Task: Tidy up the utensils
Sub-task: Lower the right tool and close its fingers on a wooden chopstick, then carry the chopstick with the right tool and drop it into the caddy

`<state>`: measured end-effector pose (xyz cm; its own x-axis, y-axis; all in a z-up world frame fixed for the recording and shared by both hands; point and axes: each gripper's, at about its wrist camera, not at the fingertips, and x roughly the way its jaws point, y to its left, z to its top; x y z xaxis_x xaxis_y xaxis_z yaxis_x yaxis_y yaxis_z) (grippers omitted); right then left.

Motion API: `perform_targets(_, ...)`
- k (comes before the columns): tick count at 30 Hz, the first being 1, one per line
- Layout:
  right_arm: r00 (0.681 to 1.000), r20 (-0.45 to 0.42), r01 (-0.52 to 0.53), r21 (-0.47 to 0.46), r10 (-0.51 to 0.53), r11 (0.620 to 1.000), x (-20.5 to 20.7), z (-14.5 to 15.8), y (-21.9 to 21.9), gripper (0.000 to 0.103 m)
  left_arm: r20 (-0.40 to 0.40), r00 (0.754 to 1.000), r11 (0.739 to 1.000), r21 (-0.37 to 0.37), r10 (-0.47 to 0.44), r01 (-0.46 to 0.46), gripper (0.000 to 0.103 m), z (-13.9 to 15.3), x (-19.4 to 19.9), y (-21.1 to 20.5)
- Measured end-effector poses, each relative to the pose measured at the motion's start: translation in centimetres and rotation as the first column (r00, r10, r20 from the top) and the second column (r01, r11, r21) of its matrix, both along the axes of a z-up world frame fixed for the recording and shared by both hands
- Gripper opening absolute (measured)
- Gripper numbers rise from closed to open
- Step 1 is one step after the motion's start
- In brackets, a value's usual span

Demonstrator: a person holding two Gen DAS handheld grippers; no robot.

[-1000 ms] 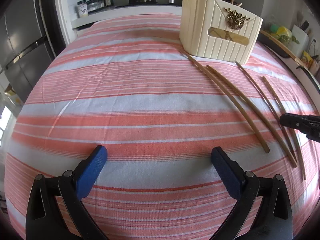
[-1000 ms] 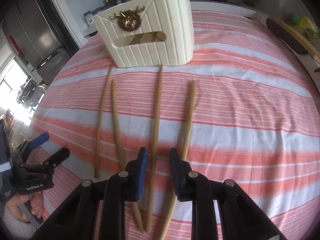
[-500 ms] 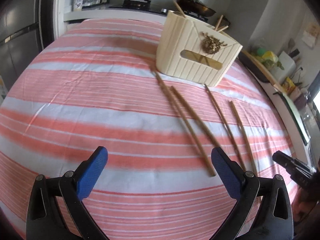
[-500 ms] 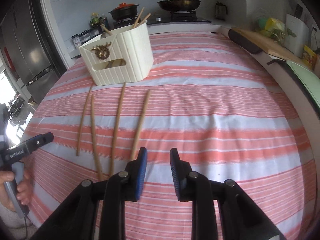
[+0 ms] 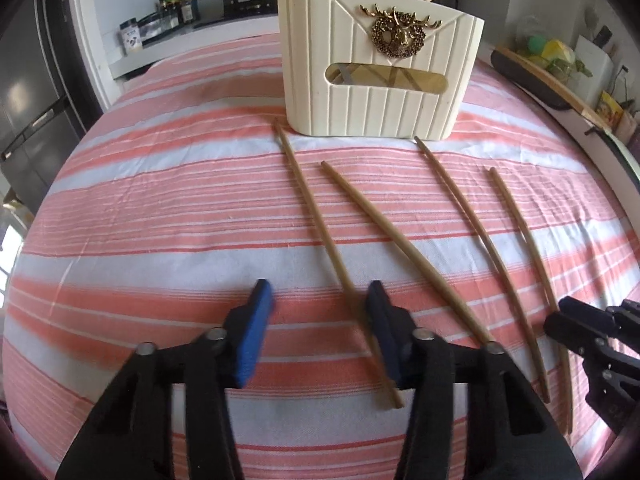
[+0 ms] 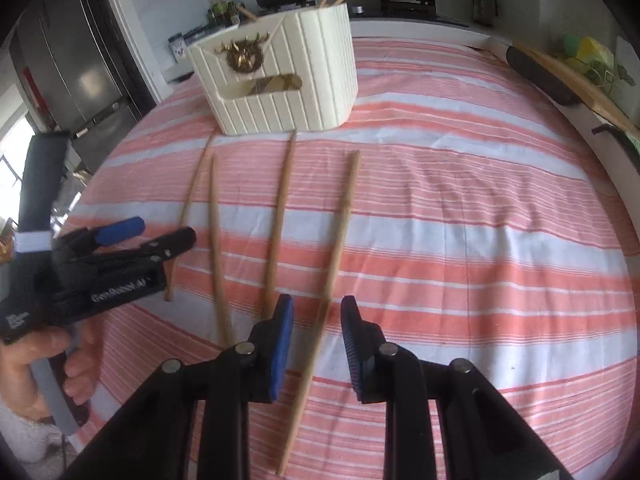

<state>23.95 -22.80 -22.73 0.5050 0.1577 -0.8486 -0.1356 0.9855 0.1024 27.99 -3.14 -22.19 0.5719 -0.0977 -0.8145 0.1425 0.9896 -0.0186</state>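
Four long wooden chopsticks [image 5: 404, 240] lie below the cream ribbed holder [image 5: 380, 64] at frame top.
My left gripper [image 5: 320, 300] is closing, nothing pinched; my right gripper [image 6: 316, 312] straddles one chopstick [image 6: 336, 248], unclamped.

A: Any readable text?
B: One. White print on the side of the left gripper [image 6: 120, 256], seen from the right wrist camera, left of the cream utensil holder [image 6: 276, 76]. Reads roughly "GenRobot.AI".
A: The small white label lower on its handle?
B: Too blurred to read. Bottle labels behind the holder too.
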Motion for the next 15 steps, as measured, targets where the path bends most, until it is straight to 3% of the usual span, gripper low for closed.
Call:
perform_targets(1, 1.0, 0.019, 0.007, -0.028, -0.007, 1.0, -0.2, -0.1, 0.1, 0.016, 0.0, 1.0, 1.0, -0.011, -0.006, 0.006, 0.014, 0.0, -0.1, 0.2)
perform_targets(2, 1.0, 0.027, 0.014, -0.048, -0.013, 0.999, -0.4, -0.2, 0.1, 0.008, -0.001, 1.0, 1.0, -0.019, -0.008, 0.008, 0.009, 0.0, -0.1, 0.4)
perform_targets(8, 0.996, 0.042, 0.087, -0.1, -0.083, 0.991, -1.4, 0.0, -2.7, 0.006, -0.01, 1.0, 0.999, -0.036, -0.004, 0.003, 0.005, 0.2, -2.1, 2.5)
perform_targets(12, 0.988, 0.045, 0.154, -0.128, -0.15, 0.98, -3.4, 0.3, -6.0, 0.007, -0.02, 1.0, 1.0, -0.018, -0.023, 0.023, 0.005, 0.4, -5.5, 5.2)
perform_targets(15, 0.988, 0.043, 0.149, -0.119, -0.145, 0.982, -4.9, 0.5, -7.2, 0.007, -0.035, 0.999, 0.999, -0.021, -0.033, 0.033, 0.006, 0.5, -7.6, 6.9)
